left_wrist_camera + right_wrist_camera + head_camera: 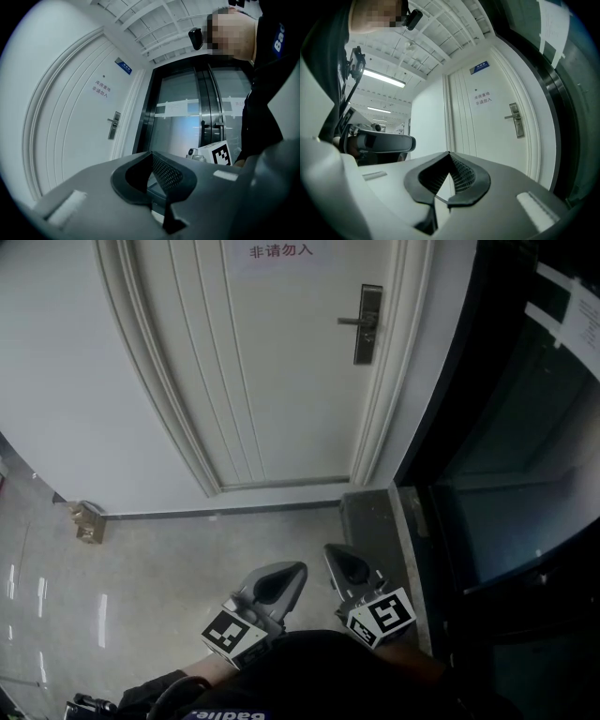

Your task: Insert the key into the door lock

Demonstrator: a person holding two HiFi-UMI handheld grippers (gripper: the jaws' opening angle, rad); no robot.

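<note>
Door lock (367,324): one; left gripper (296,570), right gripper (332,552) both closed

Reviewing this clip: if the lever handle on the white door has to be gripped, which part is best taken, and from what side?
Probably the free left end of the door handle, away from its upright metal plate. The lever runs level, leftward from that plate, so come straight at the door, with one jaw above the bar and one below.

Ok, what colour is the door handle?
Silvery grey metal; the door handle shows best in the head view.
</note>
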